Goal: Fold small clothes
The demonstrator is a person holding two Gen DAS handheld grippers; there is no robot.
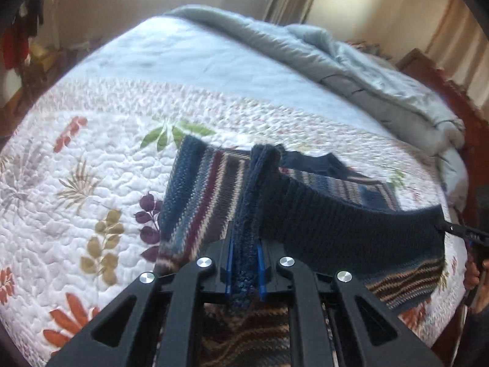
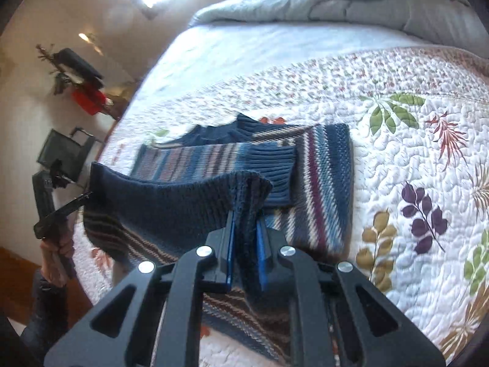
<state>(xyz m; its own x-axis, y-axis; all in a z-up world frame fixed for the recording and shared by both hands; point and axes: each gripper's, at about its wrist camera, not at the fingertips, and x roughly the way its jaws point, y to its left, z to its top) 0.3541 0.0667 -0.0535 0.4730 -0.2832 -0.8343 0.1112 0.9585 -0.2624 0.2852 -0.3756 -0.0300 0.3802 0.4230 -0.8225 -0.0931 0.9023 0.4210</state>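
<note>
A striped knit sweater (image 1: pixel 201 189) (image 2: pixel 321 168) in navy, maroon and tan lies on the floral quilt (image 1: pixel 91 153) (image 2: pixel 412 153). One sleeve (image 2: pixel 244 159) is folded across its body. The navy ribbed hem (image 1: pixel 336 214) (image 2: pixel 168 202) is raised off the quilt and hangs in a sagging band between both grippers. My left gripper (image 1: pixel 246 235) is shut on one end of the hem, with knit bunched between its blue pads. My right gripper (image 2: pixel 244 223) is shut on the other end. Each shows in the other's view, the right gripper (image 1: pixel 449 229) and the left gripper (image 2: pixel 82 198), the latter with a hand (image 2: pixel 55 253) below it.
A grey-blue duvet (image 1: pixel 351 70) (image 2: pixel 366 0) is heaped along the far side of the bed. The wooden bed frame (image 1: pixel 458 107) runs behind it. Beyond the bed's edge stand a black chair (image 2: pixel 61 150) and a red item (image 2: pixel 88 98) by the wall.
</note>
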